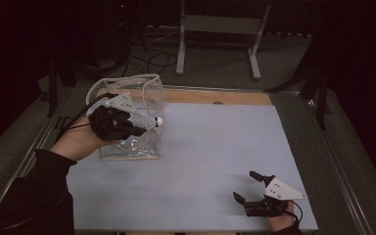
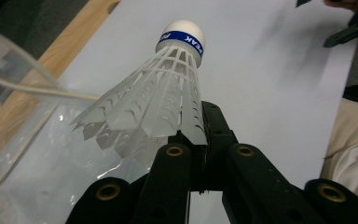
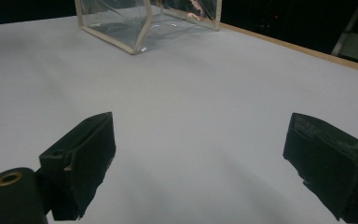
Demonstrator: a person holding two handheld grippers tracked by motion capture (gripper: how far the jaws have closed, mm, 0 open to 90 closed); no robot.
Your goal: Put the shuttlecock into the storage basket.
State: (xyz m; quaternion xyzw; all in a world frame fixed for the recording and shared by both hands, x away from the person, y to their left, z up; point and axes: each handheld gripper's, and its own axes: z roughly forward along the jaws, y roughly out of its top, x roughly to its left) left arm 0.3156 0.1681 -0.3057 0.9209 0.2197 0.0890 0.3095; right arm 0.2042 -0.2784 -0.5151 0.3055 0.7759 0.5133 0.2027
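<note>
Pale blue-grey sheeting covers the work table (image 1: 215,161), matt and unmarked, with a strip of bare wood (image 1: 215,96) showing along its far edge. Metal rails run down both sides of the table. Beyond it the room is dim: a grey floor, loose cables (image 1: 152,61) lying on it, and a light metal stand (image 1: 220,29) on two splayed legs against a dark backdrop.

A clear plastic bag (image 1: 142,93) with cream-coloured edging stands upright near the far left corner of the sheet. In the high view the left gripper (image 1: 144,128) is held in front of the bag's open side, above the table. Its jaws are closed on the skirt of a white shuttlecock (image 2: 161,100); in the left gripper view the skirt's lower edge is pinched between the jaws, and the cork tip, ringed by a blue band, points away from the gripper out over the table. The shuttlecock is clear of the surface, just beside the bag.

The right gripper (image 1: 247,188) rests low at the near right corner of the sheet, well apart from the bag. Its jaws stand wide apart with nothing between them.
</note>
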